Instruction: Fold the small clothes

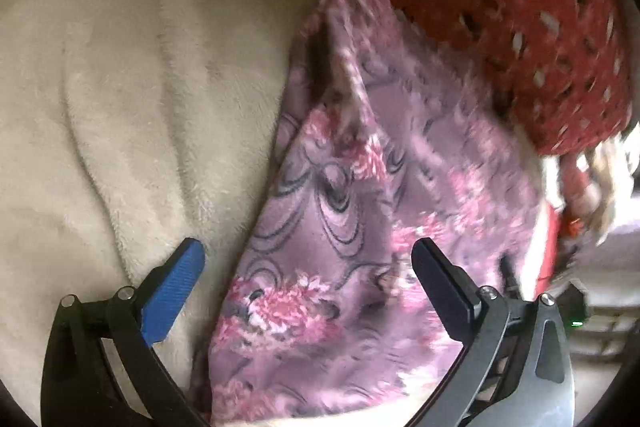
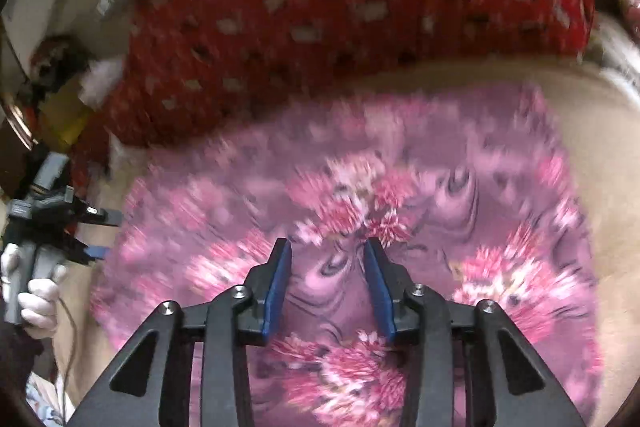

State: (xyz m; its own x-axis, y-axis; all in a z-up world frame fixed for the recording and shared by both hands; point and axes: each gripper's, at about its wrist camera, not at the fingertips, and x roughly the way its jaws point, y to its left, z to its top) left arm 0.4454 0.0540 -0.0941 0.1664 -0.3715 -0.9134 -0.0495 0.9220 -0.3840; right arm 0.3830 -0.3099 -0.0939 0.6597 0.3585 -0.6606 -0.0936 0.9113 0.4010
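Observation:
A small purple cloth with pink flower print (image 1: 360, 211) lies on a cream fleece blanket (image 1: 120, 87). It also shows in the right wrist view (image 2: 420, 163), spread flat and blurred by motion. My left gripper (image 1: 308, 259) is wide open and empty, its fingers straddling the cloth's left edge just above it. My right gripper (image 2: 327, 251) is open, its jaws partly apart, hovering over the middle of the cloth with nothing between them. The left gripper (image 2: 96, 233) appears at the cloth's left edge in the right wrist view, held by a gloved hand.
A red cloth with white and dark specks (image 1: 500, 7) lies bunched beyond the purple cloth, also seen in the right wrist view (image 2: 320, 7). The cream blanket (image 2: 600, 147) extends to the right. A cluttered corner with dark objects (image 2: 52, 67) lies far left.

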